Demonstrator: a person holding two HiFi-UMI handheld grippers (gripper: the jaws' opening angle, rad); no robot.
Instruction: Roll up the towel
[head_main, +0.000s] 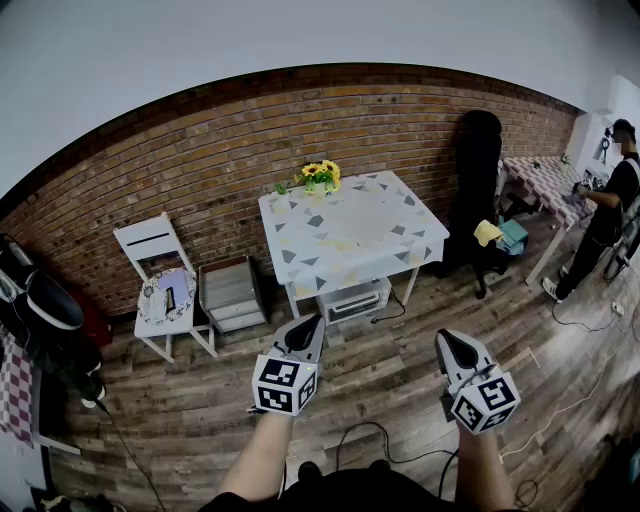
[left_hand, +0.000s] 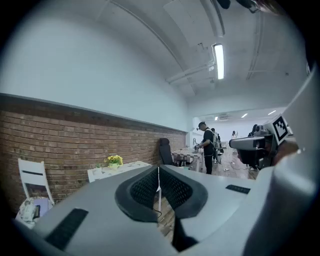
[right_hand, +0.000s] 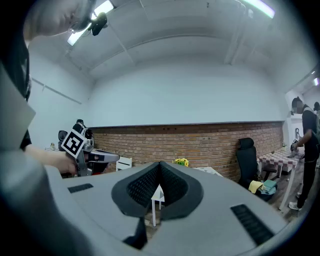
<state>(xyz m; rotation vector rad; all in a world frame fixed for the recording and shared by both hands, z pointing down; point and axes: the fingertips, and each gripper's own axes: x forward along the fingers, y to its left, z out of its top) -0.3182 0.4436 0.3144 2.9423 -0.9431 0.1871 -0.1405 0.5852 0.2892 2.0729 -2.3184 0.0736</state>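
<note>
Towel not identifiable in any view. Nothing I'd call one is on the table (head_main: 352, 262) at 12 o'clock, which shows only its triangle-print cover and a pot of yellow flowers (head_main: 320, 176) at its far-left corner. Closest candidate is a yellow cloth (head_main: 487, 233) by the black chair (head_main: 478, 150) at 2 o'clock, too small to confirm. Handling guess for a towel: light, limp, grippy weave, nothing to break. It will sag and bunch, so pinch the two corners of one short edge, one gripper each, and roll from there with the edge kept taut. Left gripper (head_main: 306, 325): jaws together, pads meeting, nothing between them, touching nothing. Right gripper (head_main: 448, 342): same, closed and empty. Both are held in the air over the wood floor (head_main: 400, 380), well apart from the table, pointing toward 12 o'clock. White chair (head_main: 150, 240) at 10 o'clock and a person (head_main: 608, 215) at 3 o'clock, neither involved.
</note>
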